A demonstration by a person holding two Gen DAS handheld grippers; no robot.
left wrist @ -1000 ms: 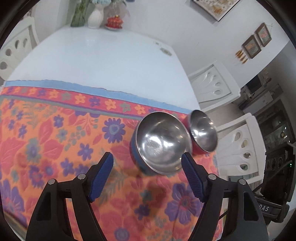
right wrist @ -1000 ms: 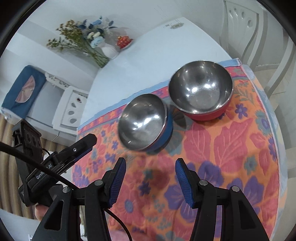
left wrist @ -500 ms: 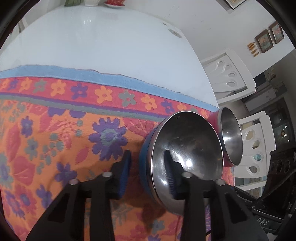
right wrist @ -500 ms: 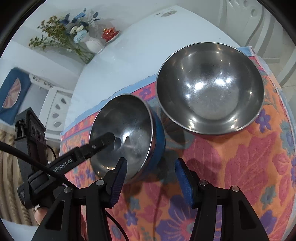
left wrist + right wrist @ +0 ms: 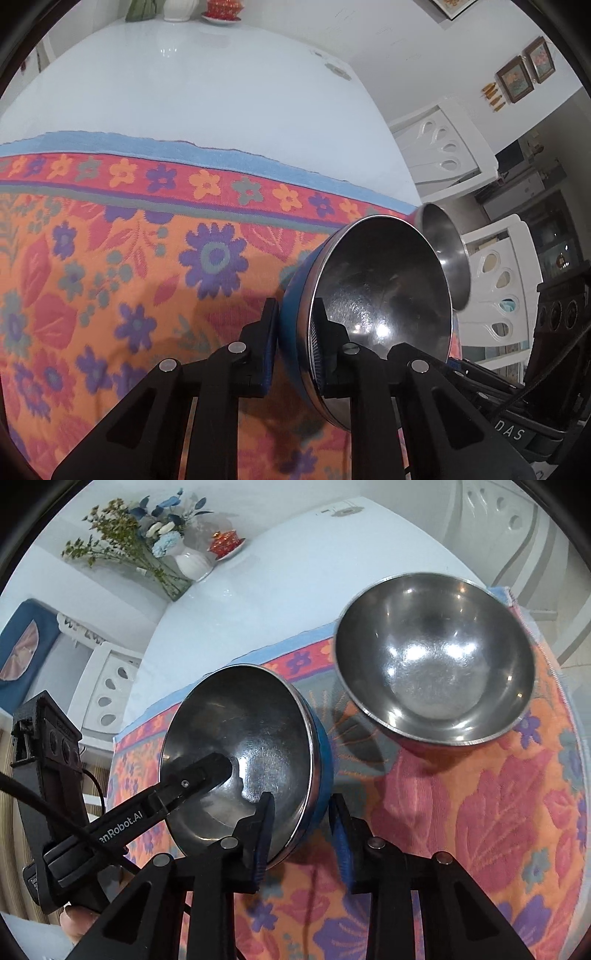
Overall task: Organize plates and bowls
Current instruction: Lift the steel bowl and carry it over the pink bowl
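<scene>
Progress so far looks like basically step one: neither bowl is stacked yet, and I see no plates anywhere, so most of the organizing is left, as far as I can judge.

Going left to right in the right wrist view: the left gripper (image 5: 207,771) comes in from the left and is clamped tight on the blue bowl (image 5: 240,753), one finger inside the steel basin, the other outside on the blue wall (clearer in the left wrist view, left gripper (image 5: 291,339) pinching the blue bowl (image 5: 376,306) at its near rim). The bowl sits tipped on the floral cloth (image 5: 498,812), near the cloth's far edge. Next, the right gripper (image 5: 301,834) straddles the same bowl's rim on the other side; its jaws are narrow and closing, and I can't tell if the pads press yet. Further right, the red bowl (image 5: 436,657) sits upright by the cloth's far right corner, just beside the blue one, untouched.

Hard to make out: the red bowl is mostly cut off behind the blue one in the left view, the bowls' undersides are hidden, and the white table (image 5: 203,81) beyond shows only a vase of flowers (image 5: 166,542) at the far edge.
</scene>
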